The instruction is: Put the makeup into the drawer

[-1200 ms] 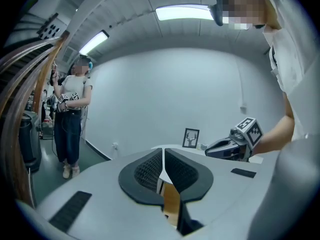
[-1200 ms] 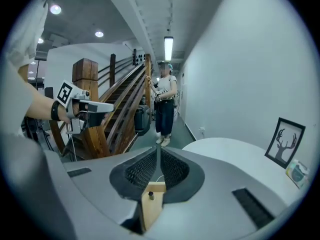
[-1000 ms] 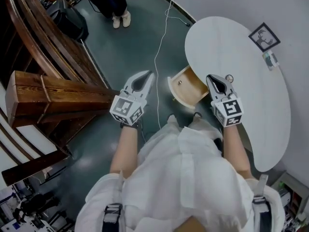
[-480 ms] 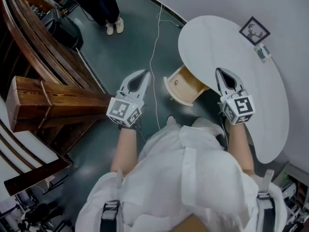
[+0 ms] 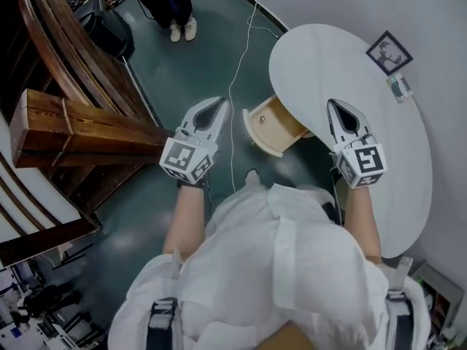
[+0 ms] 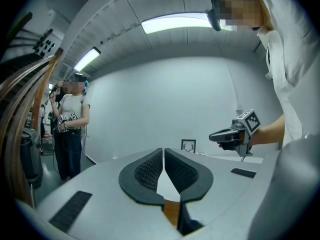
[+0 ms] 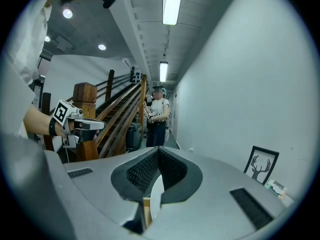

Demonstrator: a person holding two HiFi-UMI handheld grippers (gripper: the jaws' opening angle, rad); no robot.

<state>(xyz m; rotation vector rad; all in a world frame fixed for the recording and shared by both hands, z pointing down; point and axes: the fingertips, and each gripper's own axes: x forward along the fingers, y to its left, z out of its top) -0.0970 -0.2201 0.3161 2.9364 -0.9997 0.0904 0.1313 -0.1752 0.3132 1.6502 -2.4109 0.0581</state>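
A pale wooden drawer (image 5: 280, 127) stands pulled out from under the left edge of the white oval table (image 5: 328, 57); what shows of its inside is bare wood. A small pale-green packet (image 5: 399, 86) lies on the table's far side, also seen in the right gripper view (image 7: 277, 188). My left gripper (image 5: 216, 108) hangs over the floor left of the drawer, shut and empty (image 6: 163, 152). Above the table edge right of the drawer, my right gripper (image 5: 338, 109) is shut with nothing in it (image 7: 159, 151). Each gripper shows in the other's view: right gripper (image 6: 231, 134), left gripper (image 7: 82, 126).
A framed deer picture (image 5: 389, 52) leans by the wall on the table. A white cable (image 5: 241, 71) runs across the dark floor. A heavy wooden beam (image 5: 80, 133) and stair rails (image 5: 66, 57) stand at left. A person (image 7: 157, 115) stands further back.
Both grippers have moved up the picture. The right one shifted right, from the drawer's corner to above the table edge, and its jaws have come together. The drawer has stayed out.
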